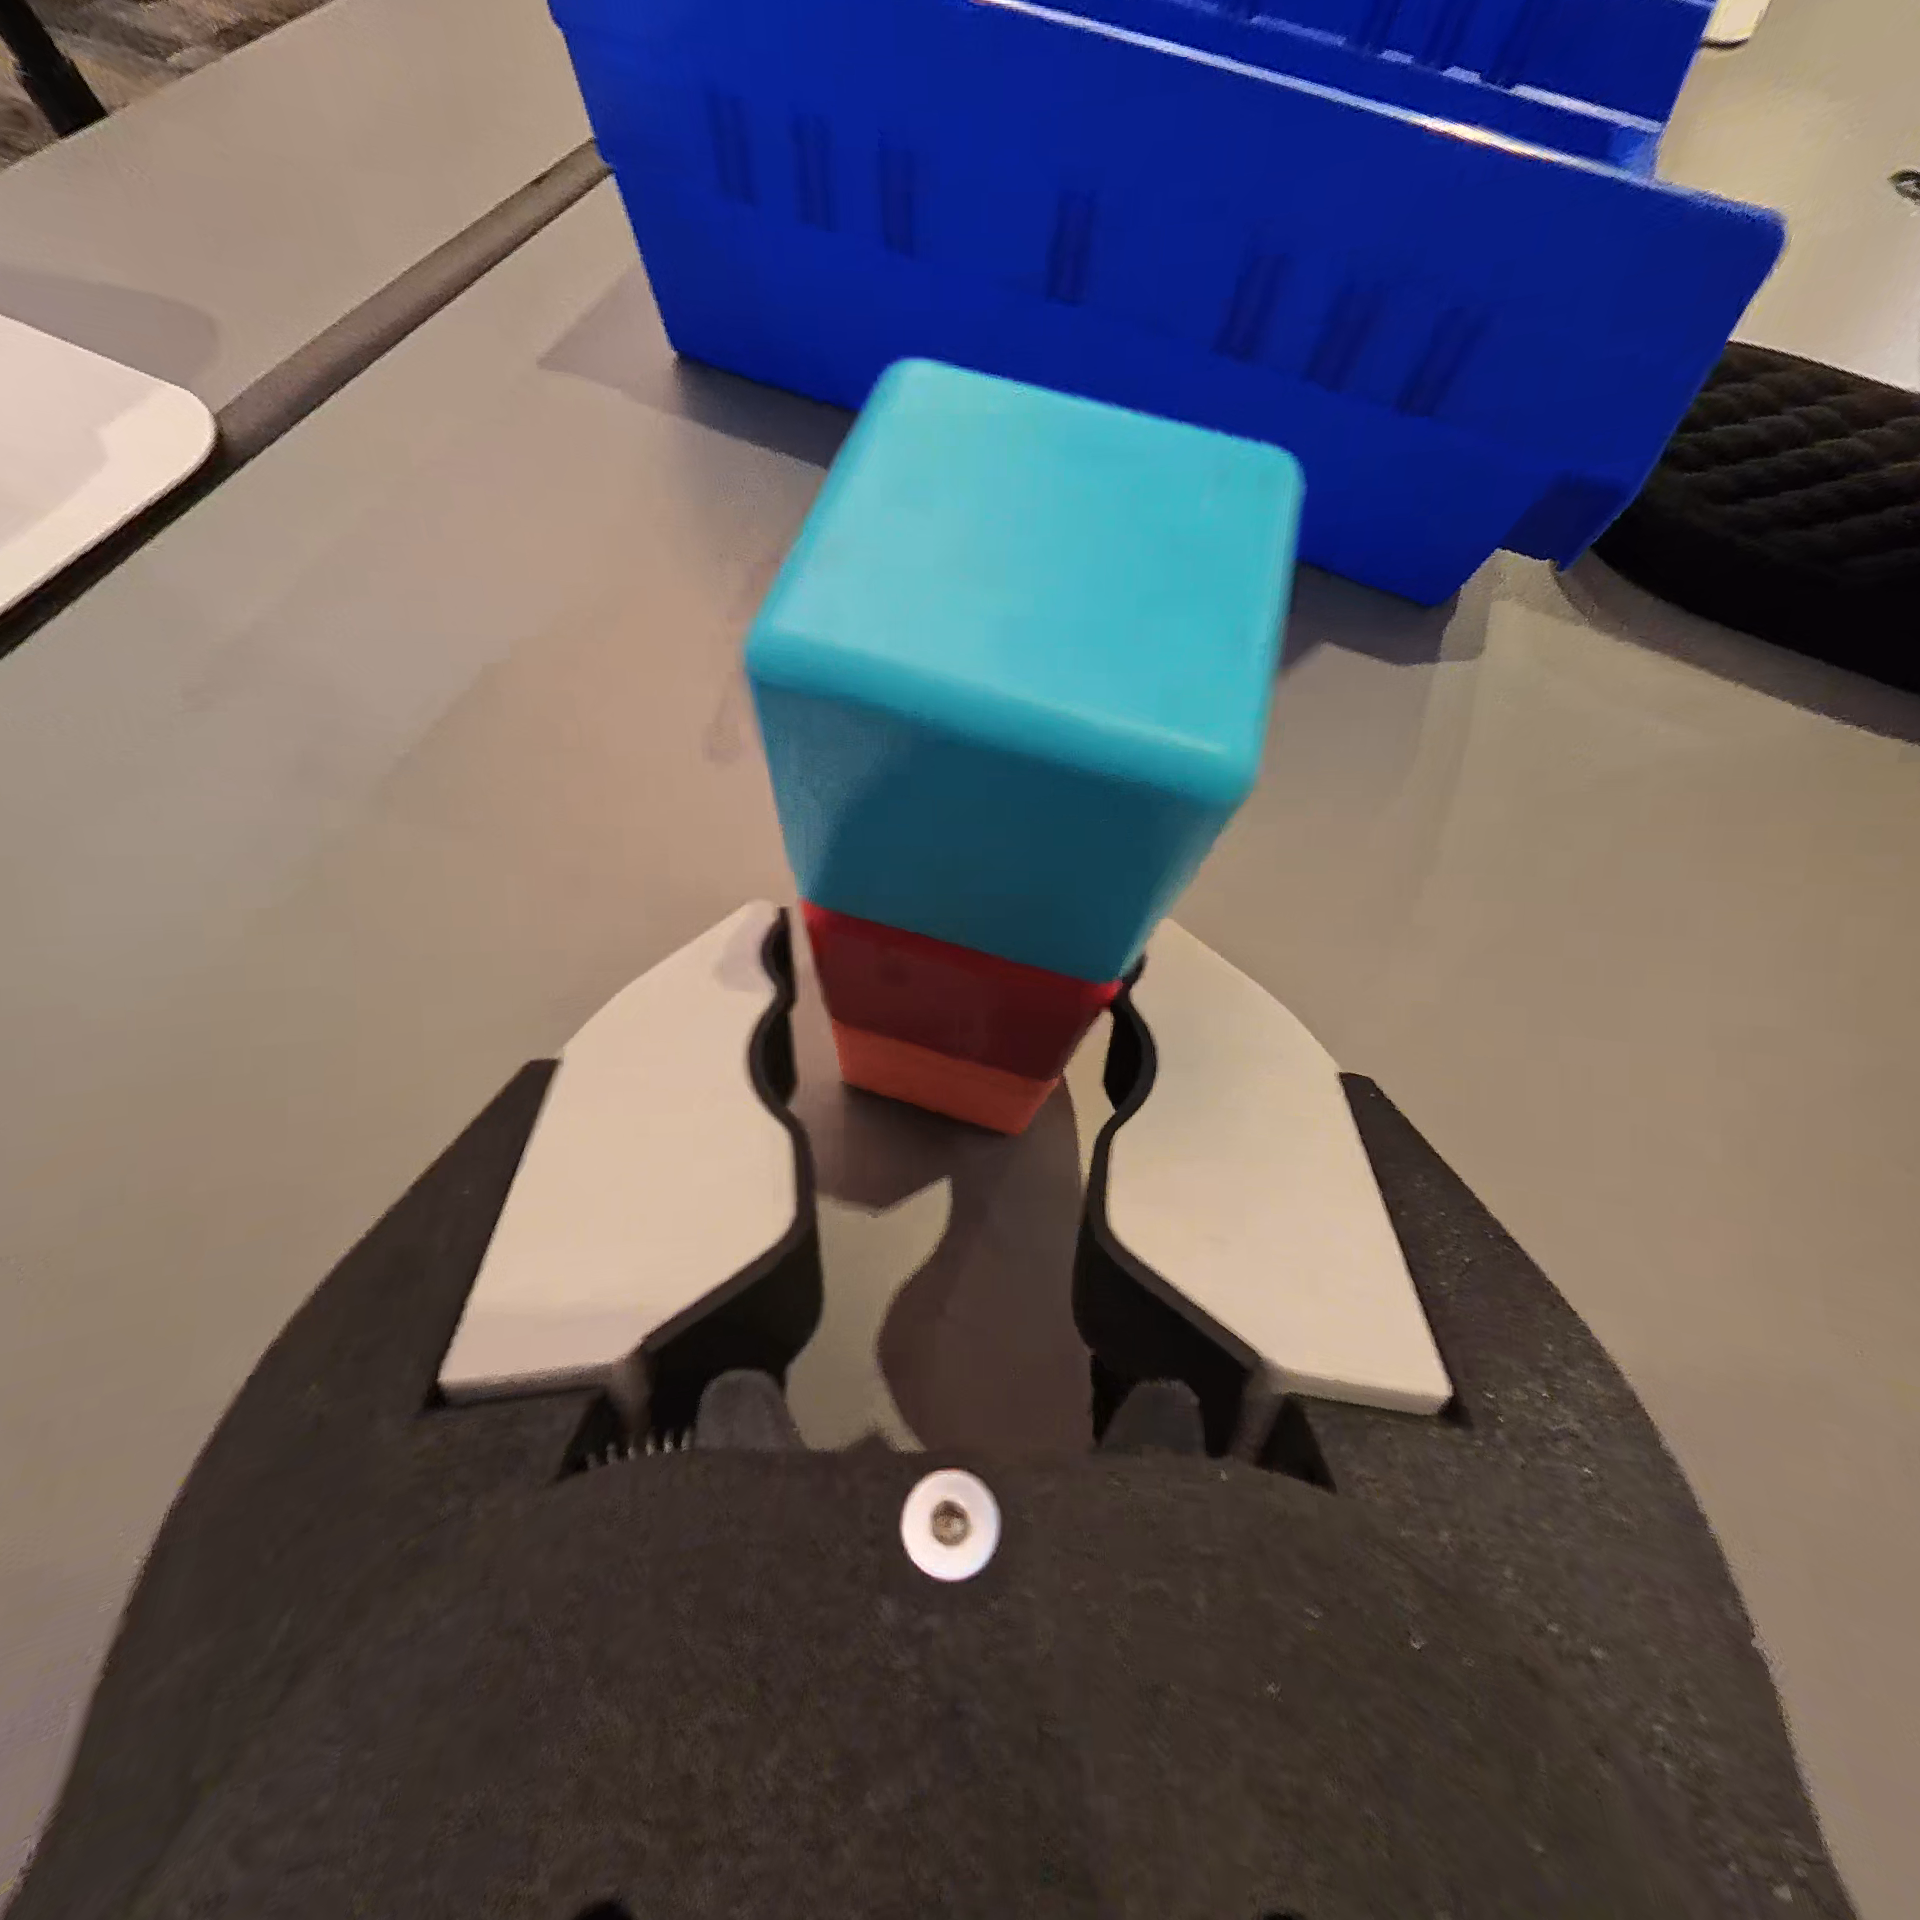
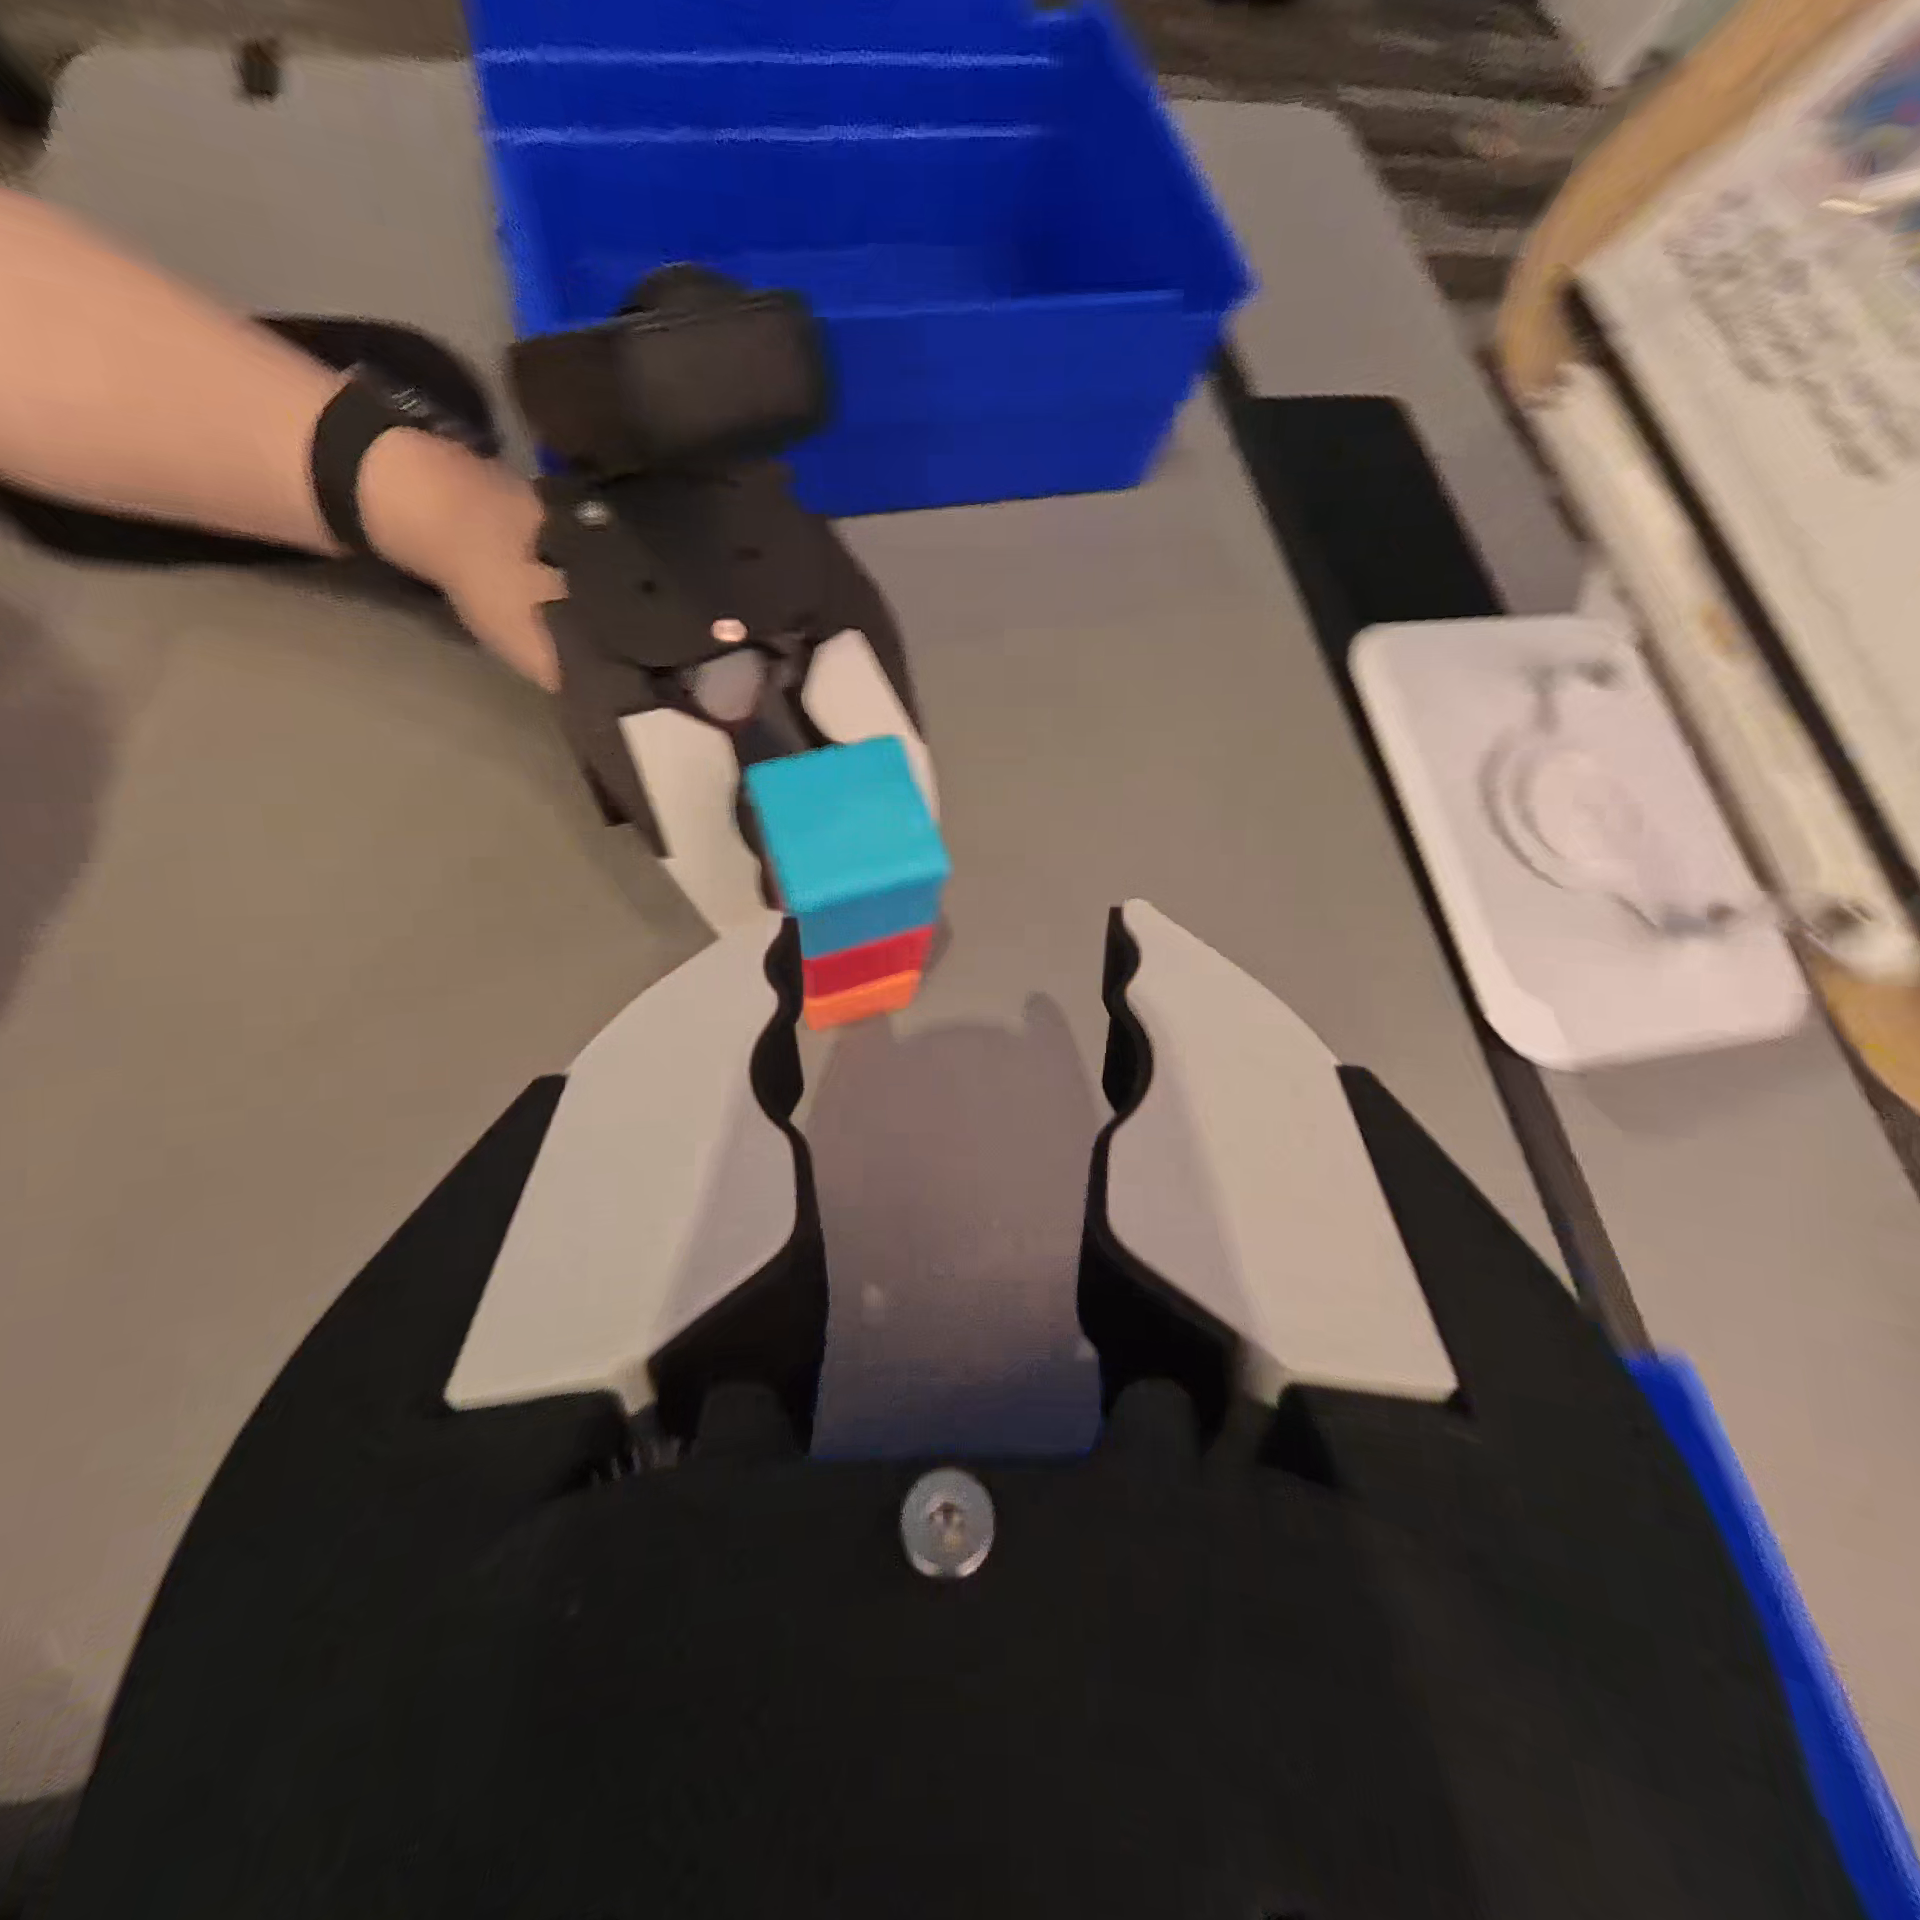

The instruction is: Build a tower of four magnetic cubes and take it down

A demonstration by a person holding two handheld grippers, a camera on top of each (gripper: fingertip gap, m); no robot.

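Cubes stand stacked on the grey table (image 1: 312, 831), in front of a blue bin (image 1: 1143, 260): a teal cube (image 1: 1018, 675) on top, a red cube (image 1: 956, 1008) under it and an orange cube (image 1: 935, 1091) at the bottom. Only 3 colours show, though the teal block looks taller than the others in both views, so it may be 2 cubes; I cannot tell.

The left gripper (image 1: 951, 987) has its jaws spread around the lower part of the tower. The red cube sits between the tips, with narrow gaps on both sides, so it does not appear to be clamped. In the right wrist view the same gripper (image 2: 800, 831) sits behind the tower, held by a hand (image 2: 468, 551) with a black wristband.

The right gripper (image 2: 951, 966) is wide open and holds nothing; the tower (image 2: 857, 883) stands just beyond its left fingertip.

My guess is that the step is either steadying the base for another cube or starting the take-down. No loose cube shows, so take-down seems likelier. Next, the left gripper should close on the lower cubes while the right one shifts left, centres on the teal cube and pulls it up against the magnets.
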